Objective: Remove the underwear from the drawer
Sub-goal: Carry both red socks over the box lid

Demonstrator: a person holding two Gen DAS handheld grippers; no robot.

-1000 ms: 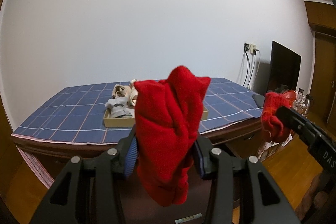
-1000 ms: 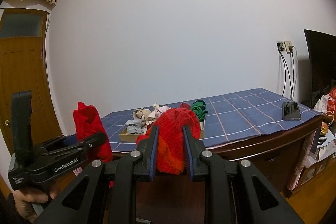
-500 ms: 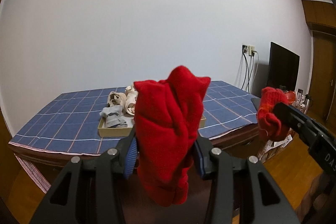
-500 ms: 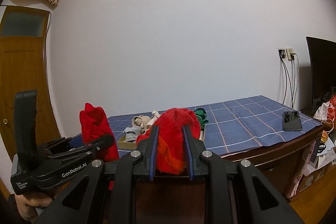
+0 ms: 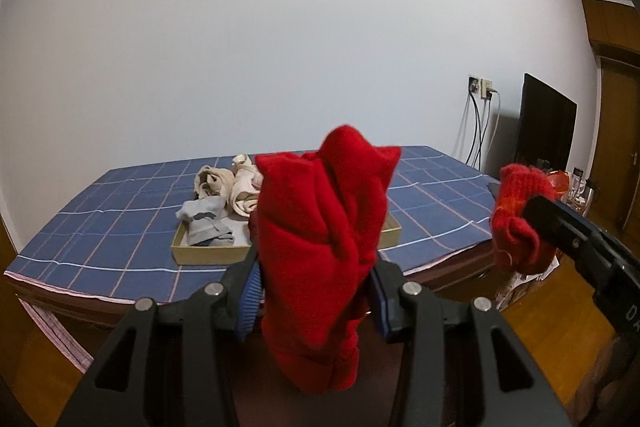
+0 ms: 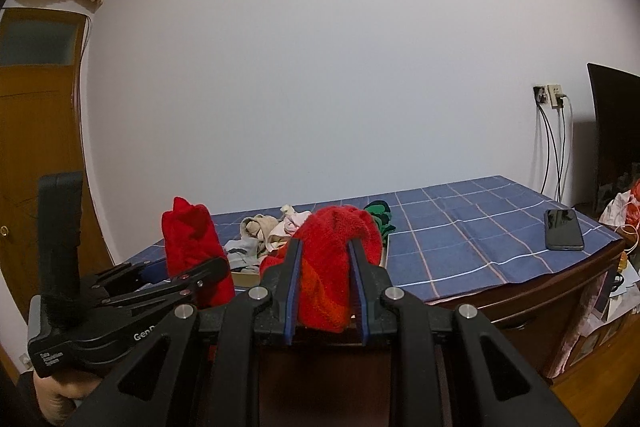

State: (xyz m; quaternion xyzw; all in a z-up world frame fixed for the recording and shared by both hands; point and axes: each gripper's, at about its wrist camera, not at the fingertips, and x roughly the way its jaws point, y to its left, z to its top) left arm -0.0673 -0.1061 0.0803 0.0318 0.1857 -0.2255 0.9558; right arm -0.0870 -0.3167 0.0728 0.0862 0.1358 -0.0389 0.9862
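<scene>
The left gripper (image 5: 314,291) is clamped on a folded red fabric bundle (image 5: 320,247), which stands up between its blue-padded fingers (image 5: 248,297) and hangs below them. The right gripper (image 6: 324,291) is pressed nearly closed on a second, rounder red knitted bundle (image 6: 336,267) with an orange patch low on its near face. Both bundles are held in the air on the near side of the table, apart from each other; in the right wrist view the left gripper and its load appear to the left, with a person's hand (image 6: 52,393) on its handle. Beyond them, a shallow tan cardboard drawer tray (image 5: 208,253) sits on a blue checked tablecloth (image 5: 120,211) over a dark wooden table (image 6: 520,307), holding grey, beige, pink and green garments. A black smartphone (image 6: 563,229) lies on the cloth far right, near a black monitor (image 5: 546,135) and wall sockets with hanging cables (image 6: 554,147).
</scene>
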